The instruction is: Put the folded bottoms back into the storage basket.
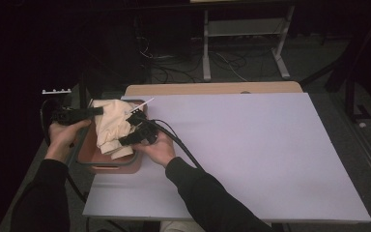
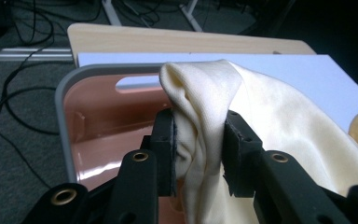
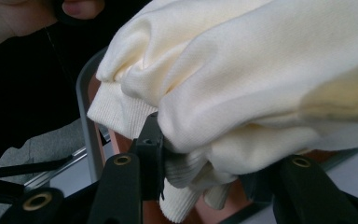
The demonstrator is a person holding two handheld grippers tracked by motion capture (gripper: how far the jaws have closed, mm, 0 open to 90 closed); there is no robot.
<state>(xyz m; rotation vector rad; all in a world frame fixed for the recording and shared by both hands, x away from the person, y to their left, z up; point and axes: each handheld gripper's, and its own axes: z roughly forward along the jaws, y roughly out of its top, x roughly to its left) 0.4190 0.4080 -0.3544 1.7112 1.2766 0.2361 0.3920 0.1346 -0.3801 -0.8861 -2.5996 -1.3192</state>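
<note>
A cream garment [image 1: 112,126] hangs bunched over a pinkish-brown tub [image 1: 88,150] with a grey rim at the left edge of the white table top [image 1: 251,150]. My left gripper [image 1: 96,111] comes in from the left and is shut on a fold of the garment [image 2: 200,135]; both pads press the cloth above the tub [image 2: 98,126]. My right gripper [image 1: 131,140] comes from the right side and is shut on a thick bunch of the garment [image 3: 242,93] near a ribbed cuff [image 3: 121,114], over the tub rim [image 3: 86,107].
The tub sits on a grey side surface beside the table. A wooden board [image 1: 212,88] lies under the far edge of the white top. Cables [image 1: 183,63] and a metal stand [image 1: 244,38] are on the floor beyond. The white top stretches to the right.
</note>
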